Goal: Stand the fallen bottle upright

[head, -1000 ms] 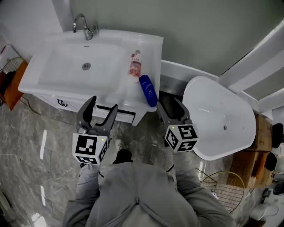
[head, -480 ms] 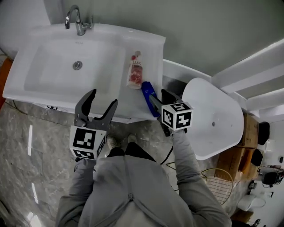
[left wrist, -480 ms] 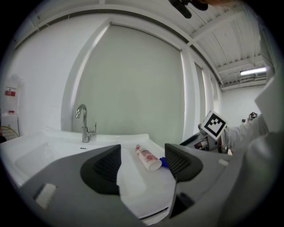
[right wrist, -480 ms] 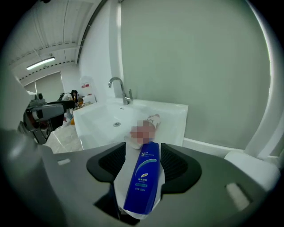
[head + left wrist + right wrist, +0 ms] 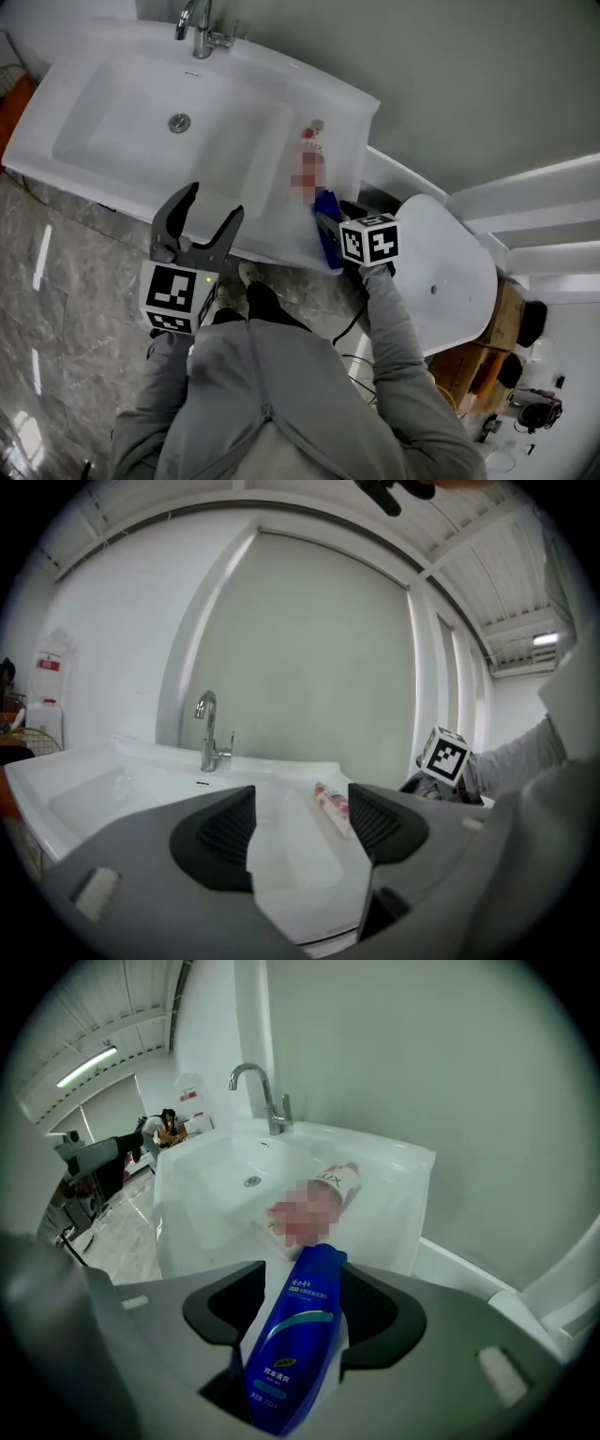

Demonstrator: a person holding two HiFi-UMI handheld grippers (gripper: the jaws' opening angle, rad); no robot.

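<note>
Right gripper spread astride lying blue bottle | left gripper spread, empty | white basin top | grey marble floor | tub beside

Deep blue bottle, white basin, black-and-white square-patterned marker cube, grey veined floor.

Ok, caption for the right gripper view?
Right gripper straddling the fallen blue bottle on the sink ledge, a pink bottle lying just beyond.

White sink w/ chrome tap at back edge. White tub just to its right. Grey marble floor below.
</note>
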